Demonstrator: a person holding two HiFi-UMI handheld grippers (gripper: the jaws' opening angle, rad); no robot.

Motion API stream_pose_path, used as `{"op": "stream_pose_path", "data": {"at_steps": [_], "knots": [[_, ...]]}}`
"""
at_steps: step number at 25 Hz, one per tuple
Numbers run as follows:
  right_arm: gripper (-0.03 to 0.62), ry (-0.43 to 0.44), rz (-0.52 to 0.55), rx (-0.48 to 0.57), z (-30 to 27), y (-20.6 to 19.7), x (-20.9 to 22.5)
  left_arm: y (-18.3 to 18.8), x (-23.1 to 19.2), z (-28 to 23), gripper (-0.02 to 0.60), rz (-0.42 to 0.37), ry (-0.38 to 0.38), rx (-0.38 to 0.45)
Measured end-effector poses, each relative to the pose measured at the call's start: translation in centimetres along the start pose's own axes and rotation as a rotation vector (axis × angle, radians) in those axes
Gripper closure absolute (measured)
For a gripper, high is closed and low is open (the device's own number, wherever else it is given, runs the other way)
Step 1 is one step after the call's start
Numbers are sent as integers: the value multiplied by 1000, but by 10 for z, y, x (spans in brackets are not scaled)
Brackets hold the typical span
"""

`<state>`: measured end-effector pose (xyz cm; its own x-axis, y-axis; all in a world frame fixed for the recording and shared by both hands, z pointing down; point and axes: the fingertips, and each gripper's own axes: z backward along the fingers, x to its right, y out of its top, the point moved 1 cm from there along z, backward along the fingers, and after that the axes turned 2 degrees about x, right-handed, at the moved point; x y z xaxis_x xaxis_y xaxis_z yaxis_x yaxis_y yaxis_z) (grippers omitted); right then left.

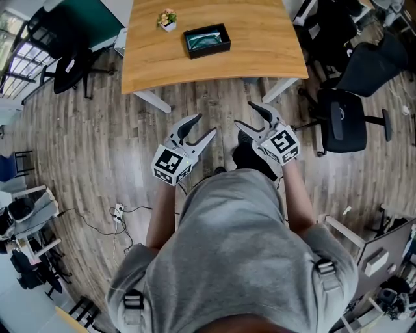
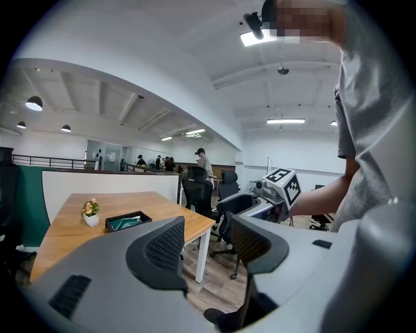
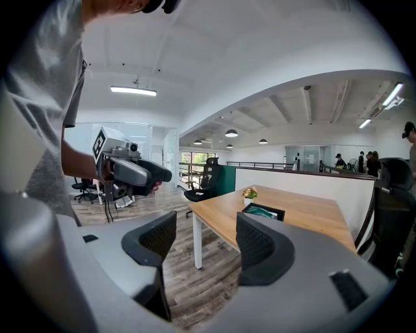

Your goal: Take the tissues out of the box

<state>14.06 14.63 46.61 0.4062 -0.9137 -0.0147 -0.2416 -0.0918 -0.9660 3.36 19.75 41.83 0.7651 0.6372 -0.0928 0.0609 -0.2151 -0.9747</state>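
Both grippers are held over the wooden floor (image 1: pixel 84 143), on the near side of the table (image 1: pixel 260 39) and well apart from it. The left gripper (image 1: pixel 206 125) sits at the left of the person's body, its marker cube towards the person; its own view shows the 2 jaws spread, with only floor and a table leg visible through the gap. The right gripper (image 1: pixel 244 114) sits at the right, just beside the left one but not touching it; its own view likewise shows the 2 jaws spread with nothing between them. Each gripper appears in the other's view, carried on a bare forearm. The box (image 1: pixel 207 40) is a shallow, black, open-topped tray standing flat on the table, towards the near edge and about midway along it. Pale green and white contents lie inside the box; whether these are tissues cannot be confirmed at this size. A small white pot of flowers (image 1: pixel 168 20) stands on the table to the left of the box and slightly farther away, near it but not touching it. The rest of the tabletop is bare wood. A black office chair (image 1: pixel 341 120) stands on the floor at the right, beyond the right gripper. The person wears a grey short-sleeved shirt (image 1: pixel 240 253). Several people (image 2: pixel 200 159) stand at the far end of the room.
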Motion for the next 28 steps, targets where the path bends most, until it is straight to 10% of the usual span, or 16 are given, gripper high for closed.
{"op": "stream_pose_path", "data": {"at_steps": [28], "knots": [[323, 297, 57, -56, -54, -14, 177, 33, -69, -153, 356, 73, 263, -6]]}}
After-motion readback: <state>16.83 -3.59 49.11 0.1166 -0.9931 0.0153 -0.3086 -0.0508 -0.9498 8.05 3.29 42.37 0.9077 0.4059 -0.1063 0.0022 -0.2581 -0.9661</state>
